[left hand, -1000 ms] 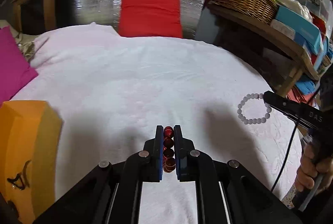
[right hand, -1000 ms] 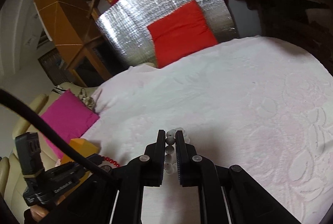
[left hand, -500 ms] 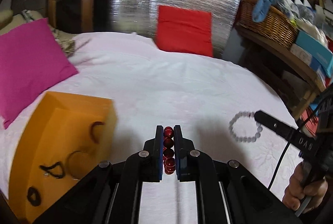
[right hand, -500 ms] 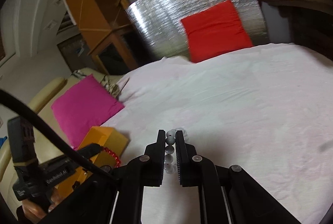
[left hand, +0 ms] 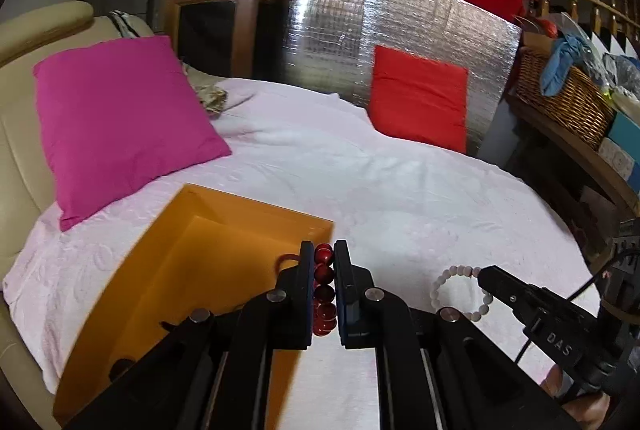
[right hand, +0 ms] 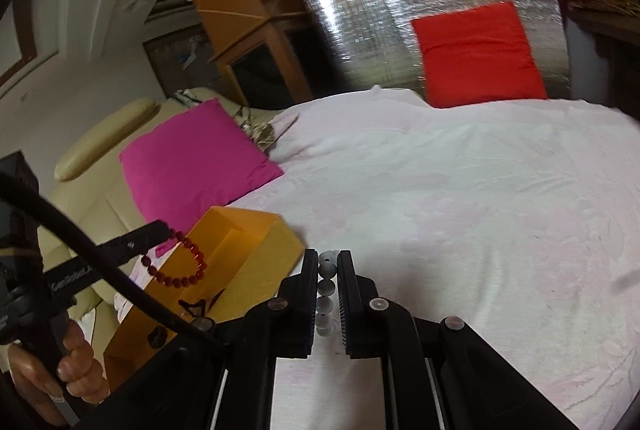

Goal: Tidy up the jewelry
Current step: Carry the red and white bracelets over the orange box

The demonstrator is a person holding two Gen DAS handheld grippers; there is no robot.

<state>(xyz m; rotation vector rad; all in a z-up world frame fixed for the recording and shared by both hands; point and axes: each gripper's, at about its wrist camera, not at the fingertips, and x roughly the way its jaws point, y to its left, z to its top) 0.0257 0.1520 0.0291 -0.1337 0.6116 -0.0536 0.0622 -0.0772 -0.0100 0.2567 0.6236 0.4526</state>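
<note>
Left wrist view, gripper: the left gripper point(left hand: 323, 262) is pinching a red bead bracelet point(left hand: 323, 294) between nearly closed jaws, the beads lining up in the narrow gap.
Left wrist view, box: an open orange box point(left hand: 168, 270) is sitting on the white bedspread point(left hand: 400, 190) just left of the fingers, its near right corner lying under the gripper; small dark items are lying inside, too blurred to name.
Left wrist view, open room: the bedspread is stretching bare ahead and to the right, up to a red cushion point(left hand: 420, 98) leaning on a silver foil panel point(left hand: 360, 30).
Left wrist view, edges: a pink cushion point(left hand: 116, 122) is crowding the left side beyond the box; a wicker basket point(left hand: 568, 102) on a wooden shelf is bordering the right.
Left wrist view, other hand: the right gripper point(left hand: 482, 275) is reaching in from the lower right, gripping a white bead bracelet point(left hand: 460, 294) that is hanging above the cloth.

Right wrist view, gripper: the right gripper point(right hand: 329, 258) is clamping the white bead bracelet point(right hand: 326, 290) with jaws almost shut.
Right wrist view, left side: the left gripper point(right hand: 164, 228) is dangling the red bead bracelet point(right hand: 180, 266) over the orange box point(right hand: 256, 250); a hand point(right hand: 60, 370) is gripping its handle and a black cable point(right hand: 100, 262) is crossing in front.
Right wrist view, open room: the bedspread point(right hand: 460, 210) is lying clear ahead and to the right.
Right wrist view, edges: the pink cushion point(right hand: 192, 158) is resting against a cream sofa arm point(right hand: 100, 134) at left.
</note>
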